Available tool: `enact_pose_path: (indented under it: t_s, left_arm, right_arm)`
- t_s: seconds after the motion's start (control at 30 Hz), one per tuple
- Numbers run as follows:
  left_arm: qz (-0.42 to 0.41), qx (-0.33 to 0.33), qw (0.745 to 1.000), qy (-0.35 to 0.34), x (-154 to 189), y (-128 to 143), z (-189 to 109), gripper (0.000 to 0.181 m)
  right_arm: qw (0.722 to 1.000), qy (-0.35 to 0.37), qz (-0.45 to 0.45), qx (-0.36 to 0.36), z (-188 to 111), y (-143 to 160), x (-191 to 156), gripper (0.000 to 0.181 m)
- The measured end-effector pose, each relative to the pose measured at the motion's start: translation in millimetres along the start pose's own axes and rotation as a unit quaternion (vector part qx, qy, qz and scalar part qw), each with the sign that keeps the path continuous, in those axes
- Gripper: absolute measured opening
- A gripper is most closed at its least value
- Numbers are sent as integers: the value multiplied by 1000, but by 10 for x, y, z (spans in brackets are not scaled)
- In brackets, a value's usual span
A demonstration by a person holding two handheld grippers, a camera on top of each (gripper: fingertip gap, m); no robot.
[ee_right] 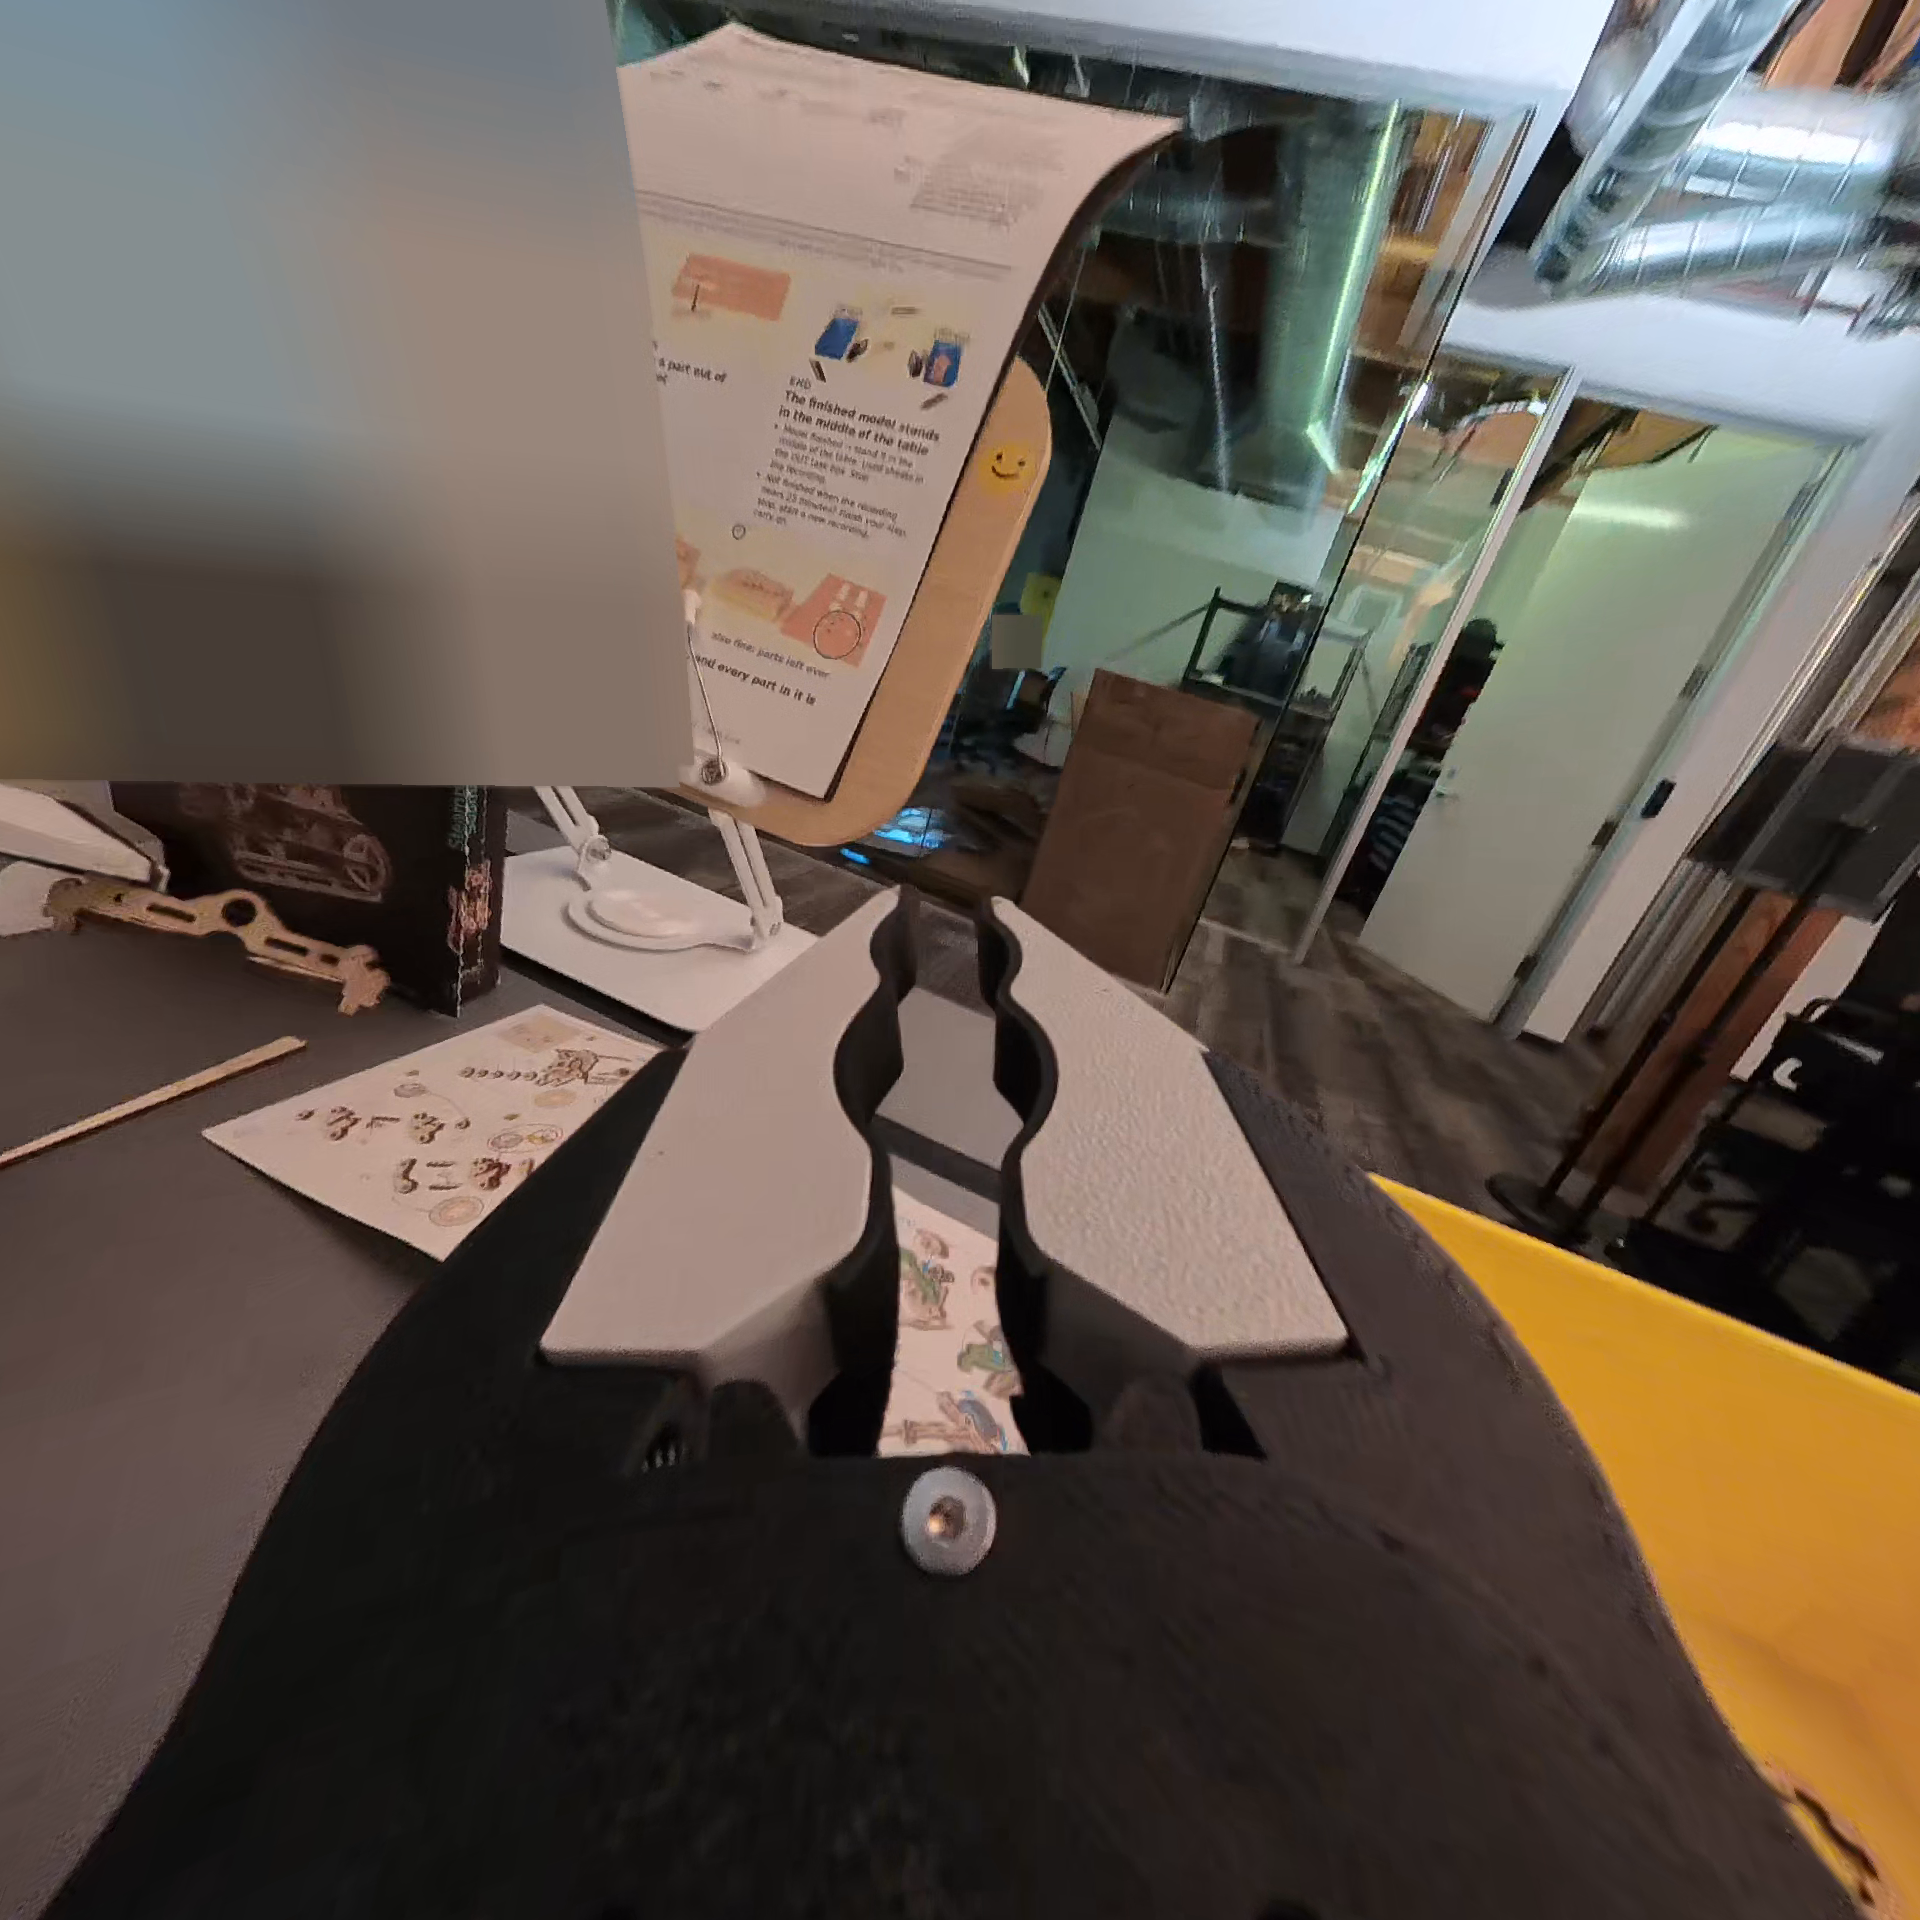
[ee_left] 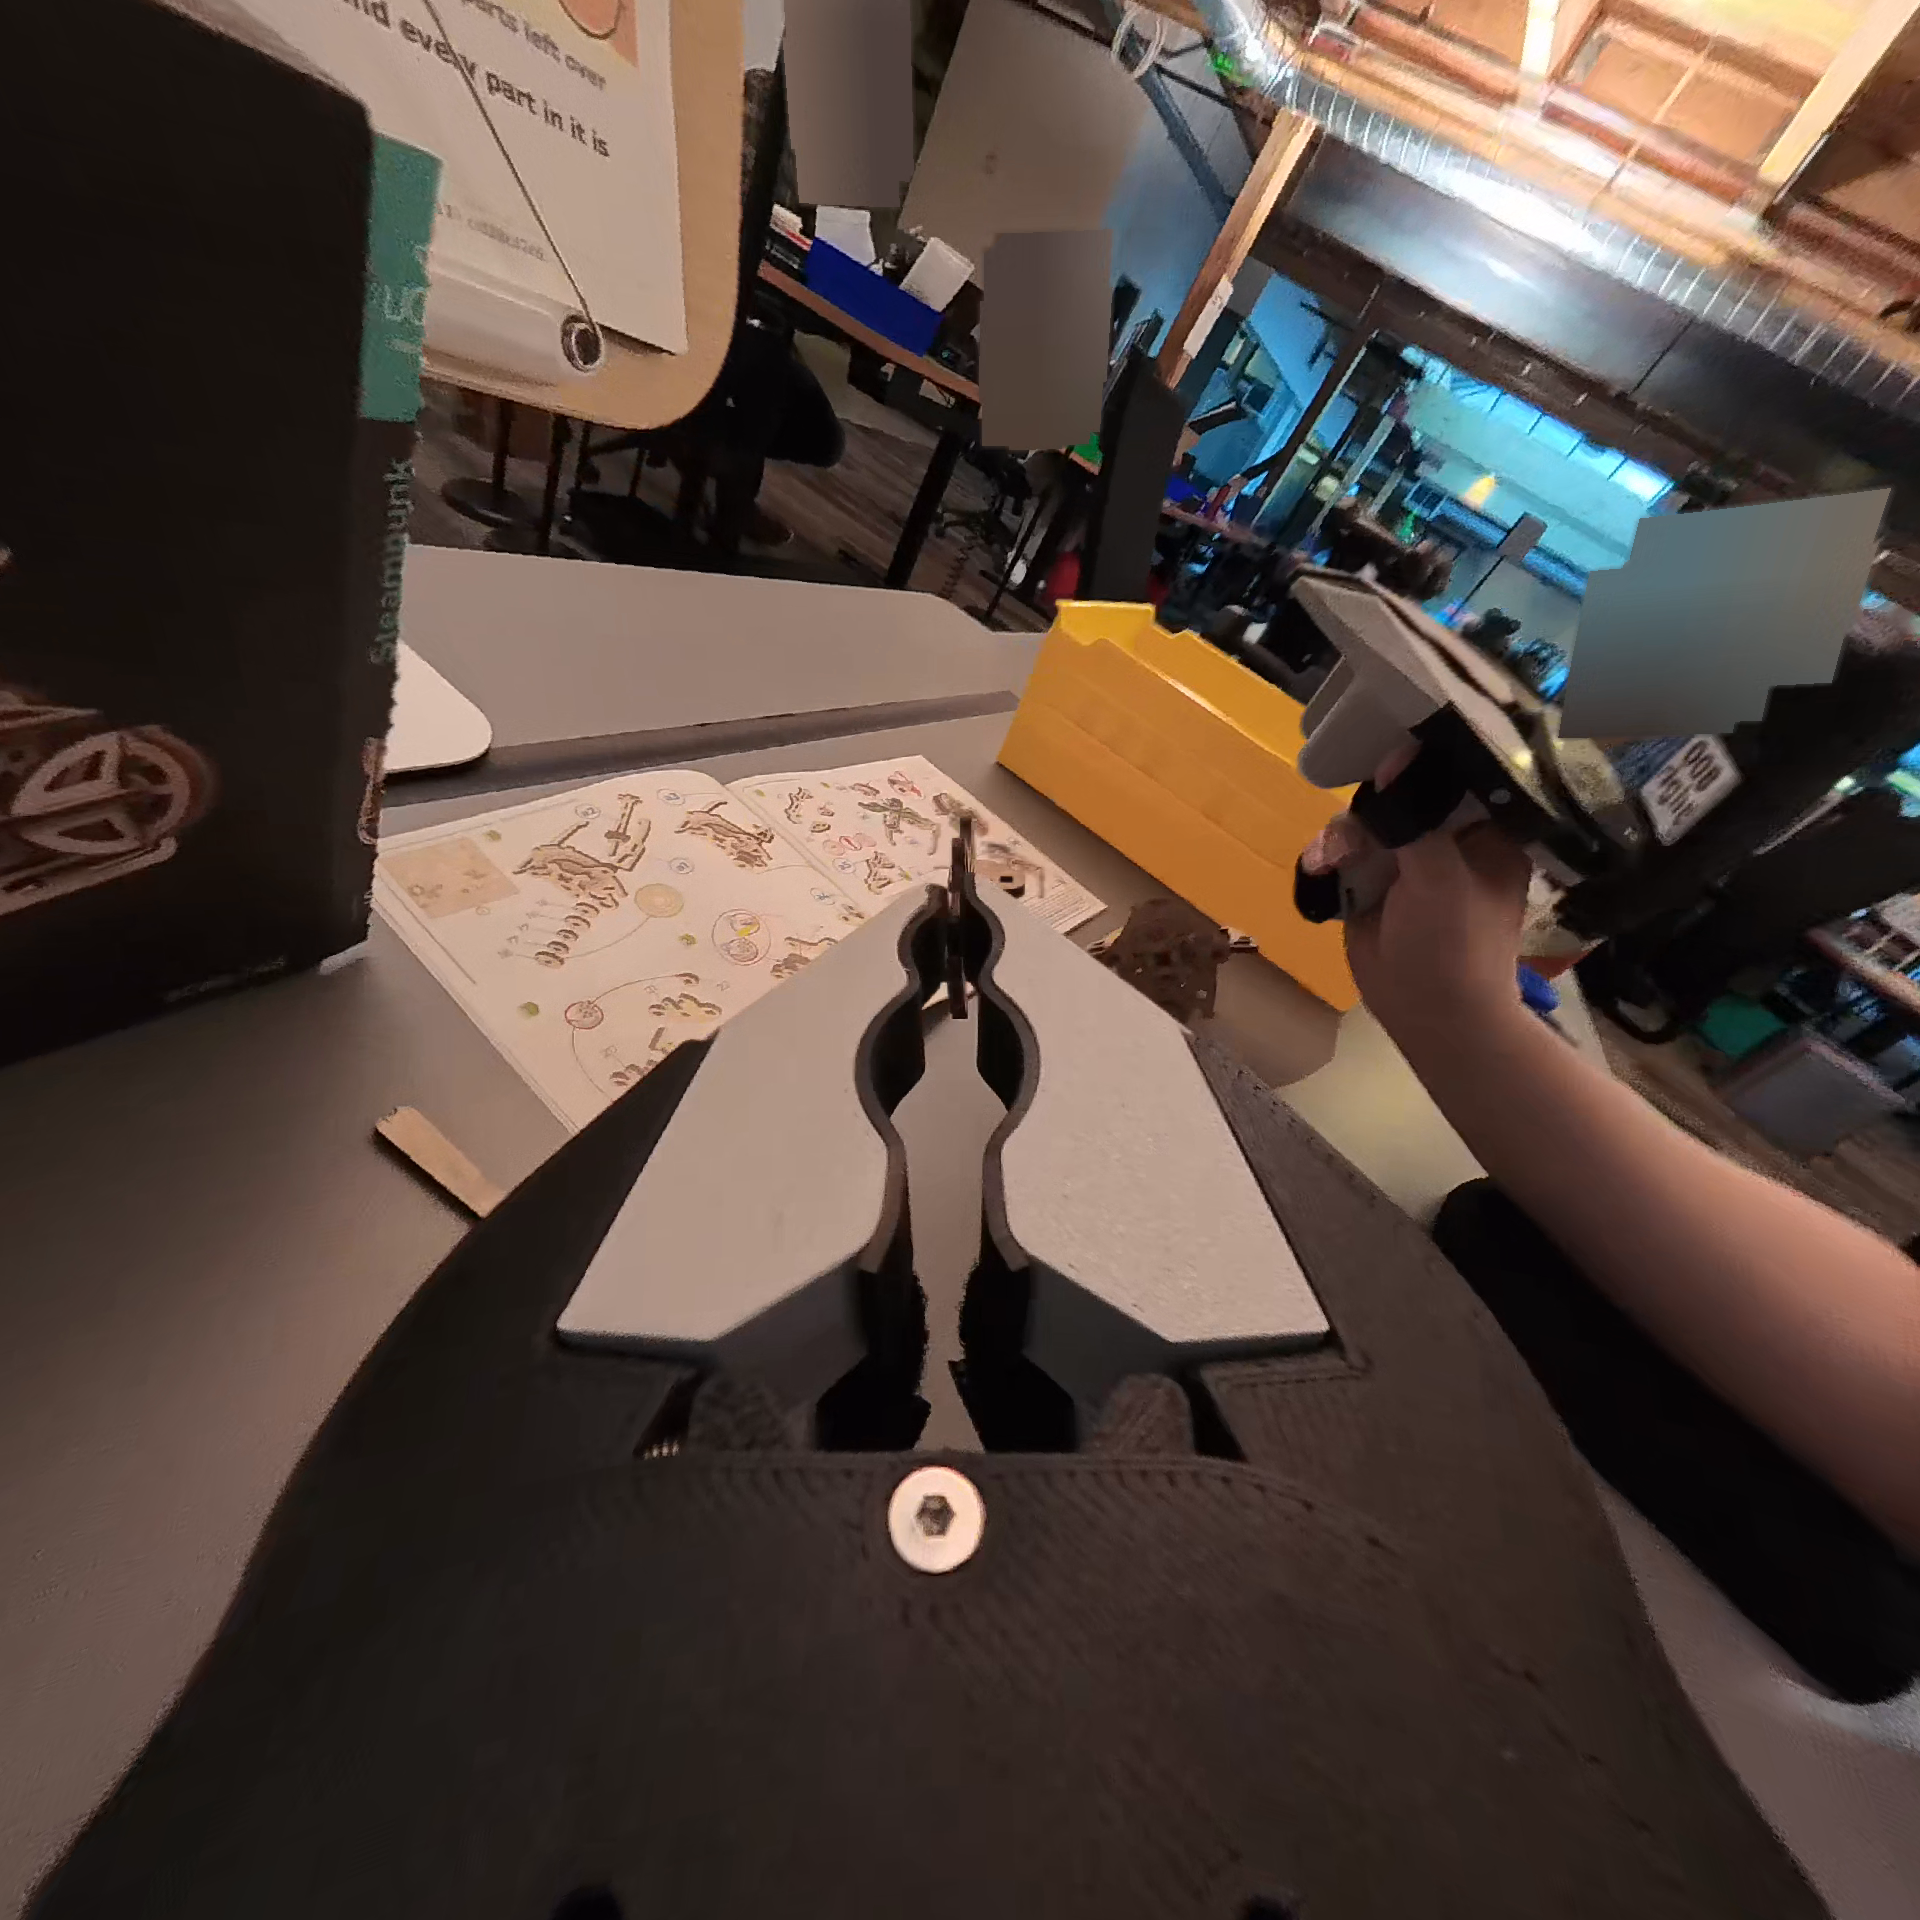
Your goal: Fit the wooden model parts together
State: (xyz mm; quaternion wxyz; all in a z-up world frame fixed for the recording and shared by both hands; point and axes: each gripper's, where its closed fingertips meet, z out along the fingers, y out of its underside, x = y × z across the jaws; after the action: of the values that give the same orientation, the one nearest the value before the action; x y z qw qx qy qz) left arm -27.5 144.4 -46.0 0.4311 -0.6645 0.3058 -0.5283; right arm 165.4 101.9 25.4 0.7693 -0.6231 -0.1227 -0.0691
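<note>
Gripping a flat wooden part (ee_left: 958,914), left tongs (ee_left: 954,935) above booklet (ee_left: 665,914).

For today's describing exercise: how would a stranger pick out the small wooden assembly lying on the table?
Find the yellow bin on the grey table. Just before its near corner, beside the open instruction booklet, sits the wooden assembly: a dark brown, lattice-like lump, unlike the flat pale paper nearby.

A yellow bin (ee_left: 1164,769) sits at right of the left wrist view, an open instruction booklet (ee_left: 665,914) at centre, and a dark box (ee_left: 177,582) fills the left edge.
</note>
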Motion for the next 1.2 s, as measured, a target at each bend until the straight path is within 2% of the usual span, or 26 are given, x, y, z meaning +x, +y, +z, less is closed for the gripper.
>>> enact_pose_path:
  t_s: [0.27,0.6,0.77,1.0,1.2]
  left_arm:
    - [-91,13,995,37,-41,-22,-32,0]
    - [-172,29,979,105,130,-67,-11,0]
    - [-132,2,988,77,133,35,38,0]
    - [-223,23,969,106,150,-14,23,0]
    - [-224,20,969,104,131,-14,12,0]
  right_arm:
    - [1000,-17,6,6,-13,-19,-50,8]
    - [999,-39,-18,1,4,5,-175,7]
    - [999,-38,-13,-1,-6,14,-152,4]
    - [999,-45,-19,-12,4,53,-187,1]
    - [999,-45,-22,-13,5,59,-193,1]
